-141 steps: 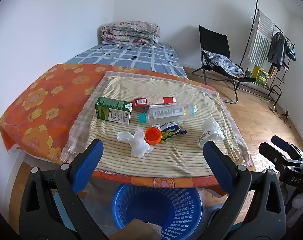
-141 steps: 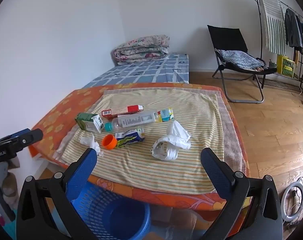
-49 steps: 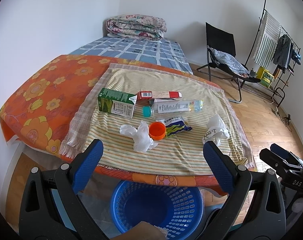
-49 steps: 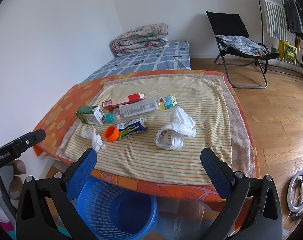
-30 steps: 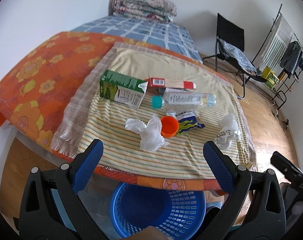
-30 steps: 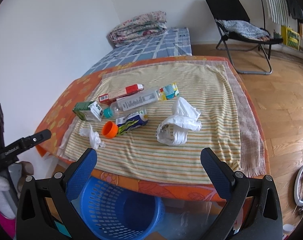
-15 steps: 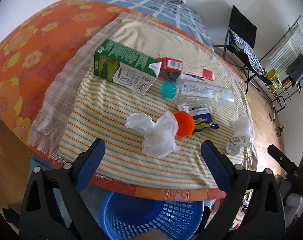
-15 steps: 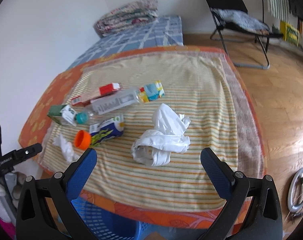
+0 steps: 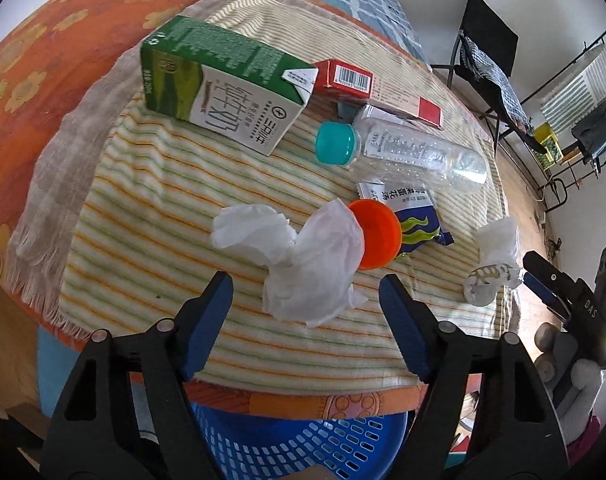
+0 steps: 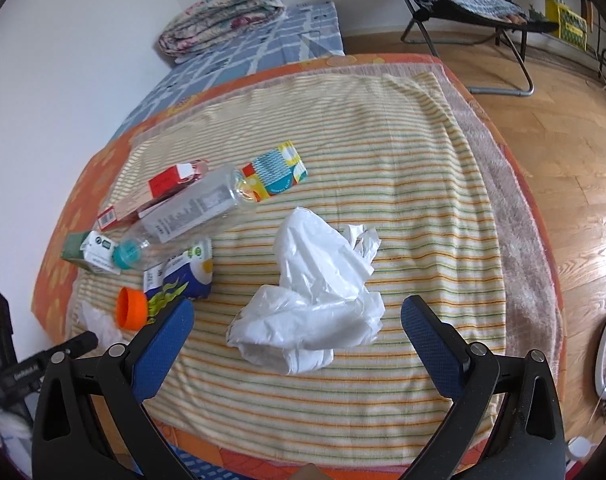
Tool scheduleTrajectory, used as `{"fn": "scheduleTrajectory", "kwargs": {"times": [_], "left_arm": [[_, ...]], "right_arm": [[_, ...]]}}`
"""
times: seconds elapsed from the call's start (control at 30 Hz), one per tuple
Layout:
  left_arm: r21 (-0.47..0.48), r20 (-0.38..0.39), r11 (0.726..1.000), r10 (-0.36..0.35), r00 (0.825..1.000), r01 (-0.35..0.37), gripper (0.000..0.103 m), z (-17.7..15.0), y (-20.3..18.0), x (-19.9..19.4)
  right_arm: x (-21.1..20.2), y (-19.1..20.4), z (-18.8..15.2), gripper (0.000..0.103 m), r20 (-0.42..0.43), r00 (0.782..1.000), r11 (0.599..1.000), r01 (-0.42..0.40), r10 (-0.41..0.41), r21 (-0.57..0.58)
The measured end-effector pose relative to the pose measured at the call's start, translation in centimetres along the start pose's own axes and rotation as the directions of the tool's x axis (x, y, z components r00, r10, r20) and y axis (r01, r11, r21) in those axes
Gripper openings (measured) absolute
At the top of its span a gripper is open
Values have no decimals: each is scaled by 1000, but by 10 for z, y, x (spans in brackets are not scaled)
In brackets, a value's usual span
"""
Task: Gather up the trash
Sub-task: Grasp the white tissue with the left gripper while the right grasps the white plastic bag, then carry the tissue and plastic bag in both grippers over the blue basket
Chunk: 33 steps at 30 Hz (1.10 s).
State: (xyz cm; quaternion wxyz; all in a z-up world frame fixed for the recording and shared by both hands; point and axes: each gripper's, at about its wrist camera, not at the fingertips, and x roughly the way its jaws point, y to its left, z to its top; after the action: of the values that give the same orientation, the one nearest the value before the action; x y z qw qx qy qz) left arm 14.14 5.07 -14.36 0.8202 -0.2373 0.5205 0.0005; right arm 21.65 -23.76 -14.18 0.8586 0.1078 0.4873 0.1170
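Trash lies on a striped cloth point(image 9: 151, 208) over the table. My left gripper point(image 9: 305, 306) is open just in front of a crumpled white tissue point(image 9: 303, 264), with an orange cap point(image 9: 377, 236) and a blue snack wrapper point(image 9: 417, 220) behind it. Farther back lie a green milk carton point(image 9: 223, 80), a red box point(image 9: 367, 88) and a clear bottle point(image 9: 415, 150) with a teal cap. My right gripper point(image 10: 297, 332) is open around the near side of a crumpled white plastic bag point(image 10: 319, 300), also seen in the left view point(image 9: 495, 260). A blue basket point(image 9: 303, 444) stands below the table edge.
A colourful small packet point(image 10: 275, 172) lies behind the bottle point(image 10: 191, 208). A bed with folded bedding point(image 10: 227, 12) is behind the table. A black folding chair point(image 10: 463, 0) and a drying rack point(image 9: 575, 92) stand on the wooden floor point(image 10: 575, 120) to the right.
Both grippers have moved forward and down toward the table. The left has closed in on the tissue and its jaws have narrowed; the right has closed in on the plastic bag.
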Motion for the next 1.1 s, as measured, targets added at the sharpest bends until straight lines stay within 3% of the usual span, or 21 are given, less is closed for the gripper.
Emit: {"fn": "scheduleTrajectory", "kwargs": {"times": [0.07, 0.17, 0.3, 0.53, 0.63, 0.9, 1.1], "left_arm": [[-18, -25, 1000, -11, 1000, 11, 62, 3, 1, 7], [-29, -32, 999, -22, 999, 21, 53, 6, 0, 12], [-18, -17, 1000, -6, 1000, 6, 46, 10, -1, 13], [-31, -28, 999, -13, 1000, 12, 33, 13, 7, 15], [-38, -18, 999, -22, 1000, 21, 23, 13, 9, 10], [-33, 7, 999, -16, 1000, 16, 21, 10, 15, -6], [-19, 41, 999, -26, 999, 27, 21, 7, 18, -27]], "right_arm": [[7, -1, 0, 102, -13, 1000, 1000, 7, -7, 8], [15, 2, 0, 98, -28, 999, 1000, 18, -18, 3], [22, 8, -1, 89, -50, 998, 999, 27, -29, -27], [26, 11, -2, 81, -65, 997, 999, 25, -27, -40], [27, 11, -3, 73, -69, 997, 999, 20, -23, -50], [21, 9, -4, 48, -45, 999, 999, -3, 2, -43], [-1, 14, -5, 43, 12, 1000, 997, -23, 24, -71]]}}
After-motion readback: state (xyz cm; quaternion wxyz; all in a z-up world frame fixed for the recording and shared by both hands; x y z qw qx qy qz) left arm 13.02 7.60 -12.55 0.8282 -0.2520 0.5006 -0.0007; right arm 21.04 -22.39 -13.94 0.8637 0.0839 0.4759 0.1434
